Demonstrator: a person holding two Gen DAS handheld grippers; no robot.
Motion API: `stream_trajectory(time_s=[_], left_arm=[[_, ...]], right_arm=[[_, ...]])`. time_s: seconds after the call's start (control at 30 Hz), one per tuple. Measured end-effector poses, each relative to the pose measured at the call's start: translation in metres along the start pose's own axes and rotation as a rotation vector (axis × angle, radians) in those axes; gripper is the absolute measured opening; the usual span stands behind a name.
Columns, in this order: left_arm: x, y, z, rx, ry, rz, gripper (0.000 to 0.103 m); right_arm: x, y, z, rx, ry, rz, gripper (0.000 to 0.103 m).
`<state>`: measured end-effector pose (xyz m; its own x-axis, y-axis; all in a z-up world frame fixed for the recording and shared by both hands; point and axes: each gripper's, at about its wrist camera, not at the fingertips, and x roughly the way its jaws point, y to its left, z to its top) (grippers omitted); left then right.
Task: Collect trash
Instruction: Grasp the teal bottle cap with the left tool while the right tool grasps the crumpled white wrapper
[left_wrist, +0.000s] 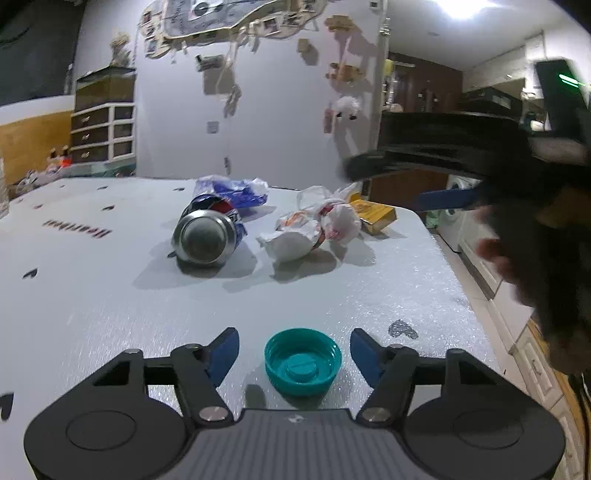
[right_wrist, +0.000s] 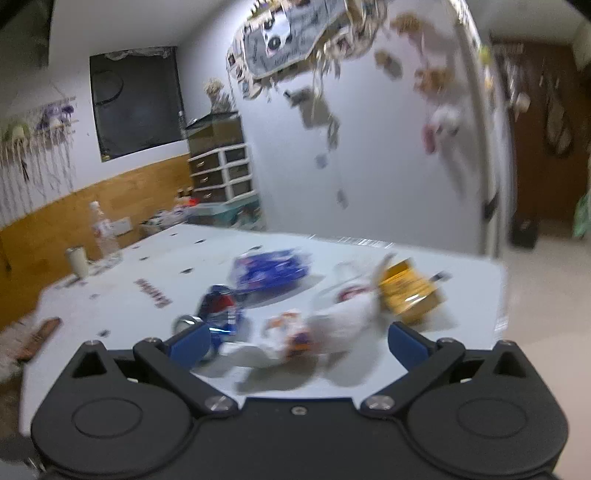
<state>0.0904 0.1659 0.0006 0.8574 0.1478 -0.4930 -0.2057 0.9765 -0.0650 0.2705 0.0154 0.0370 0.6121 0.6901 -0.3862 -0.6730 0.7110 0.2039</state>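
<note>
Nearest the left wrist camera, the left gripper (left_wrist: 294, 354) sits low over the white table (left_wrist: 92, 314) with its blue pads (left_wrist: 223, 350) on either side of a teal bottle cap (left_wrist: 303, 363). That cap lies open side up between the fingers; a gap shows on each side, so the pads do not press on it — jaws part-way apart, nothing held.

Farther along the table, a crushed blue-and-red soda can (left_wrist: 207, 236) lies on its side, its silver base toward the camera. Just right of it sits a crumpled white food wrapper (left_wrist: 314, 232) with red and orange print. Behind the can lies a blue-and-white plastic wrapper (left_wrist: 236, 192); behind the crumpled one, a small yellow carton (left_wrist: 373, 216), near the table's far right corner.

At the right edge of this view the right gripper (left_wrist: 424, 173) passes as a dark blur, one blue pad showing, carried by a hand (left_wrist: 524, 258).

From the right wrist view — heavily motion-blurred — the right gripper's (right_wrist: 299, 341) jaws stand wide and empty above the near side of the trash pile. Beyond its fingers: the white wrapper (right_wrist: 332, 325), the can (right_wrist: 218, 310), the blue wrapper (right_wrist: 273, 269), the yellow carton (right_wrist: 410, 291). At the table's far left, a clear plastic bottle (right_wrist: 103, 232) stands beside a small white cup (right_wrist: 77, 260).
</note>
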Motion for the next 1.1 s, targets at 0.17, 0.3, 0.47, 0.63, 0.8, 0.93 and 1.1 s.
stream_trajectory(time_s=[0.17, 0.3, 0.47, 0.63, 0.8, 0.93, 1.1], left_arm=[[0.005, -0.008, 0.000, 0.058, 0.028, -0.021, 0.061], [0.010, -0.012, -0.001, 0.087, 0.060, -0.025, 0.060], [0.016, -0.011, -0.003, 0.083, 0.097, -0.035, 0.060], [0.017, -0.012, -0.004, 0.082, 0.112, -0.031, 0.060], [0.016, -0.012, -0.004, 0.084, 0.113, -0.038, 0.054], [0.016, -0.014, -0.004, 0.093, 0.112, -0.029, 0.050], [0.014, -0.016, -0.005, 0.097, 0.112, -0.026, 0.050]], right_arm=[[0.046, 0.008, -0.002, 0.127, 0.106, 0.091, 0.102], [0.076, 0.011, -0.008, 0.193, 0.165, 0.119, 0.095], [0.102, 0.004, -0.013, 0.303, 0.177, 0.047, 0.085], [0.123, 0.000, -0.019, 0.316, 0.187, -0.009, 0.069], [0.126, 0.020, -0.026, 0.044, 0.170, -0.050, 0.050], [0.119, 0.016, -0.026, 0.026, 0.185, -0.035, 0.032], [0.101, 0.014, -0.033, -0.002, 0.206, -0.018, 0.014]])
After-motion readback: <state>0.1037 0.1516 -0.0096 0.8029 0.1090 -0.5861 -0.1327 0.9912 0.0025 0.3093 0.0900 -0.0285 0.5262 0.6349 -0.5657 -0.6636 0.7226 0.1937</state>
